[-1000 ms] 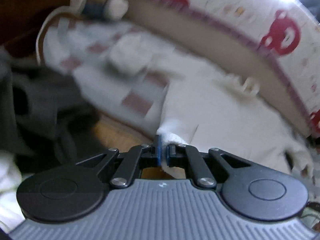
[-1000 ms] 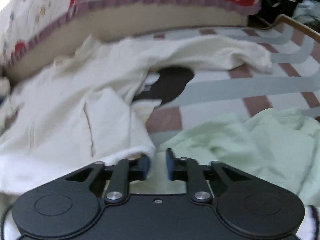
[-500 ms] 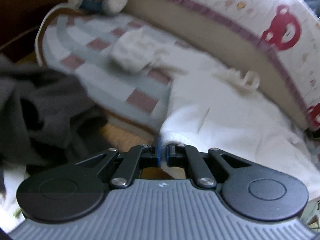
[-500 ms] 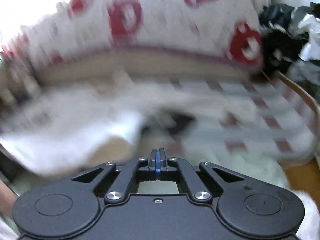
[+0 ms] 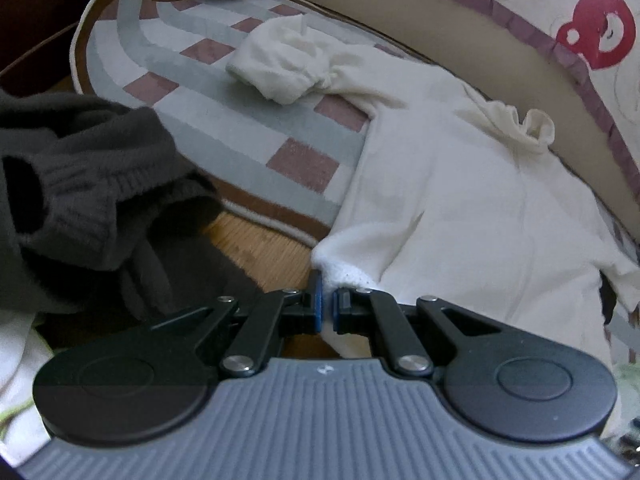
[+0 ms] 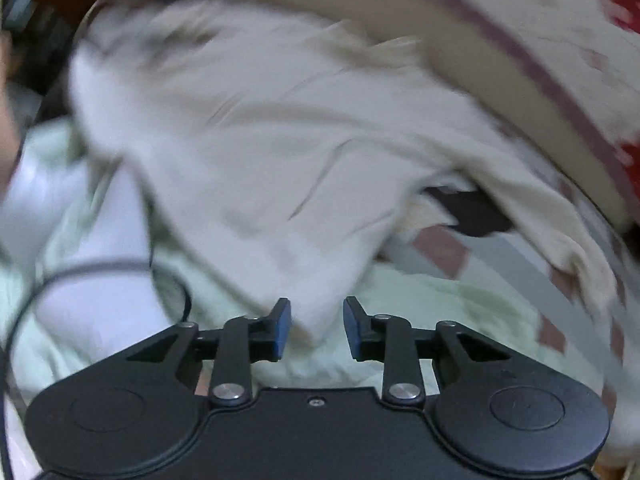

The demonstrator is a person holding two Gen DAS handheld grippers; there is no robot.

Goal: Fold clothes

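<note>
A white long-sleeved garment (image 5: 460,200) lies spread on a striped and checked rug (image 5: 224,120), one sleeve bunched at the far left. My left gripper (image 5: 329,304) is shut on the garment's near hem corner. In the blurred right wrist view the same white garment (image 6: 280,152) fills the middle. My right gripper (image 6: 316,328) is open, its jaws either side of the garment's lower edge, without gripping it.
A dark grey knit garment (image 5: 80,184) lies heaped at the left on the wooden floor (image 5: 256,248). A pale green garment (image 6: 440,312) lies under the right gripper. A mattress with red bear print (image 5: 560,40) borders the rug at the back. A cable (image 6: 100,272) loops at left.
My right gripper was open, shut empty while swinging, and is open again over the white garment's edge. My left gripper kept its hold on the hem and the view steadied.
</note>
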